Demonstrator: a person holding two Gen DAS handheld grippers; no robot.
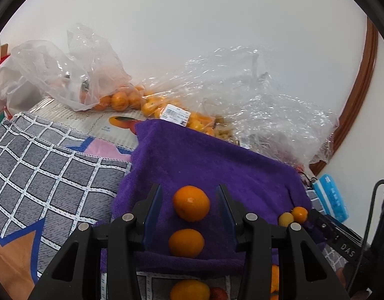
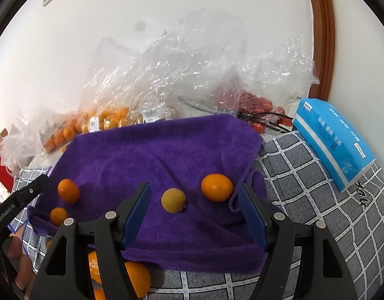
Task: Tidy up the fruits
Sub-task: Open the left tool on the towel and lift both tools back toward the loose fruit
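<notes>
Fruits are found laid out singly on a purple terry-cloth towel (image 2: 147, 155), apparently so that they stay apart and do not roll; this is judged a sorting surface. In the right wrist view, a pale yellow round fruit (image 2: 173, 200) lies between the spread fingers of the right gripper (image 2: 195, 212), untouched by either blue pad. A smooth orange citrus fruit (image 2: 217, 187) rests just beside it, near the towel's right edge. Two smaller orange fruits (image 2: 68, 190) are seen at the towel's left edge.

In the left wrist view, the left gripper (image 1: 189, 212) is held apart around a round orange mandarin (image 1: 191, 203), with clear gaps on both sides; nothing is pinched. A second orange mandarin (image 1: 186, 243) lies nearer the camera, close to the towel's hem. Further orange fruits are partly visible below the hem, on a grey checked cloth (image 1: 42, 170).

Behind the towel, clear crinkled plastic bags (image 2: 167, 75) are stacked against the wall; bagged small oranges (image 1: 122, 100) and bagged red fruits (image 2: 257, 105) remain inside, presumably as unsorted stock.

Writing: "GenRobot.AI" is read on the left device body in the right wrist view; "DAS" on the other device in the left wrist view. A white barcode label (image 1: 174, 115) is noted, its text illegible. Print on the blue tissue pack (image 2: 334, 140) cannot be read.
</notes>
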